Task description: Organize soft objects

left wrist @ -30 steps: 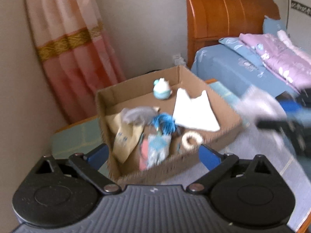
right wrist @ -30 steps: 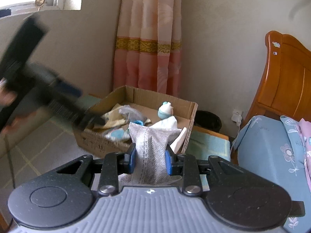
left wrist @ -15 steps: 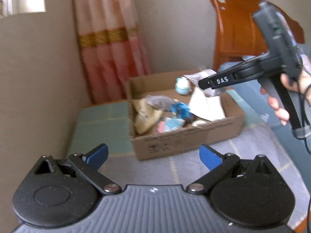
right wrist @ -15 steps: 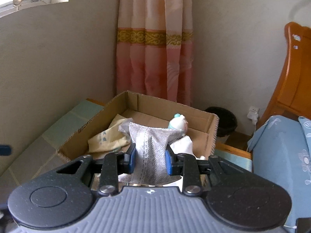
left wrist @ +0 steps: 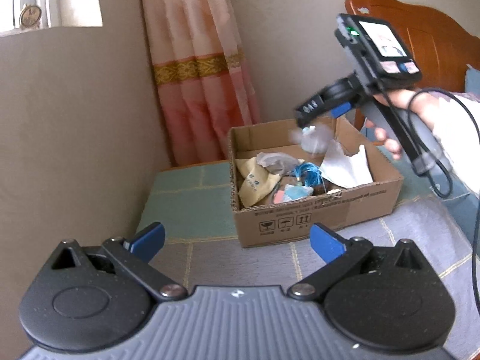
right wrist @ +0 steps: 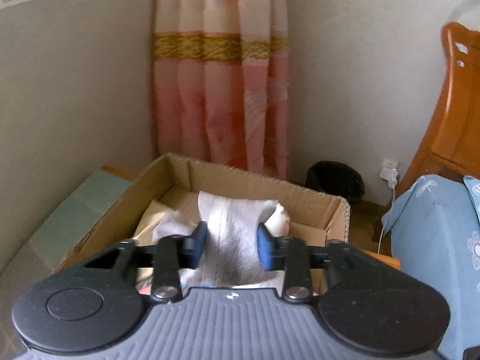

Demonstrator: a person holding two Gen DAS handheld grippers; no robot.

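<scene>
A cardboard box (left wrist: 318, 210) stands on a checked cover, holding a yellow cloth bag (left wrist: 255, 180), a blue string bundle (left wrist: 306, 174), a white cloth (left wrist: 345, 165) and other soft bits. A person's hand holds my right gripper (left wrist: 321, 114) over the box's far side. Its jaws are opening, and a white-grey fabric pouch (right wrist: 234, 234) sits blurred between the blue pads (right wrist: 265, 246), slipping down toward the box (right wrist: 300, 192). The same pouch (left wrist: 312, 141) hangs just under the fingertips in the left wrist view. My left gripper (left wrist: 237, 237) stands open and empty in front of the box.
A pink curtain (right wrist: 219, 90) hangs in the corner behind the box. A black bin (right wrist: 334, 180) and a wall plug (right wrist: 390, 174) sit right of it, before the wooden headboard (left wrist: 420, 45). Blue bedding (right wrist: 435, 225) lies at the right.
My right gripper carried the pouch over the box and its jaws spread wider around it. My left gripper drew back from the box and swung left.
</scene>
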